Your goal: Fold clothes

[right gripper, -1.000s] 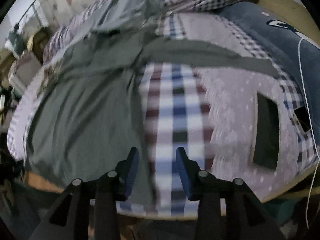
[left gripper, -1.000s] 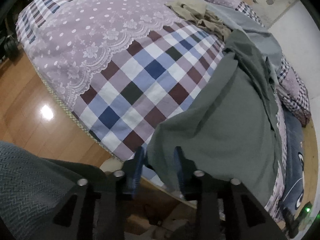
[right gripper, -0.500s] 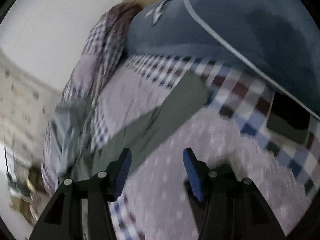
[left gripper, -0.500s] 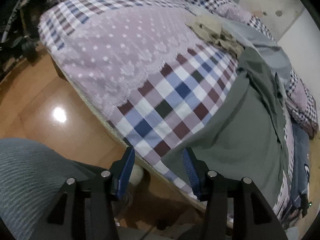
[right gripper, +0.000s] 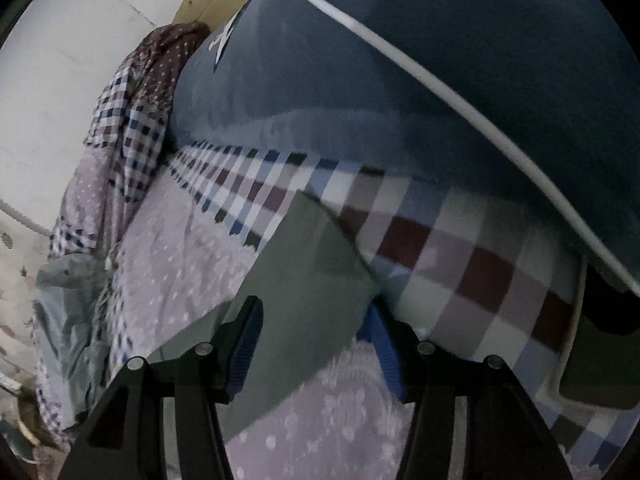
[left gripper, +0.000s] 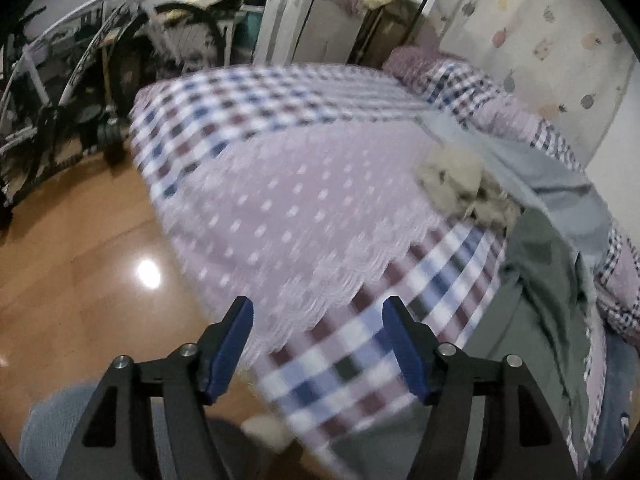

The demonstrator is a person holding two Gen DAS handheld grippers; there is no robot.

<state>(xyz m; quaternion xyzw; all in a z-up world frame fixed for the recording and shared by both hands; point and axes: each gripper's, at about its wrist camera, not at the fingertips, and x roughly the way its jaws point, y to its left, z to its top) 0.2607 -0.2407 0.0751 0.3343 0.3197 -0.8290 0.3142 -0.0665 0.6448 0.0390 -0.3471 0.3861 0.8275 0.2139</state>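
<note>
A grey-green garment (left gripper: 540, 320) lies spread on the right part of the checked bed cover (left gripper: 280, 200). My left gripper (left gripper: 316, 340) is open above the bed's near edge, with only the cover between its fingers. In the right wrist view a sleeve of the grey-green garment (right gripper: 304, 280) runs flat across the cover. My right gripper (right gripper: 314, 332) is open and straddles that sleeve near its end, with the blue pads (right gripper: 248, 344) on either side of it.
A crumpled beige garment (left gripper: 460, 184) and a light grey one (left gripper: 560, 184) lie further back on the bed. A dark blue pillow (right gripper: 440, 80) with a white cable (right gripper: 440, 92) fills the far side. Bicycles (left gripper: 80, 80) and a wooden floor (left gripper: 80, 260) lie left of the bed.
My left gripper let go of the green garment's hem, opened wide and swung left toward the bed's middle. My right gripper swept right to the sleeve end and opened wider around it.
</note>
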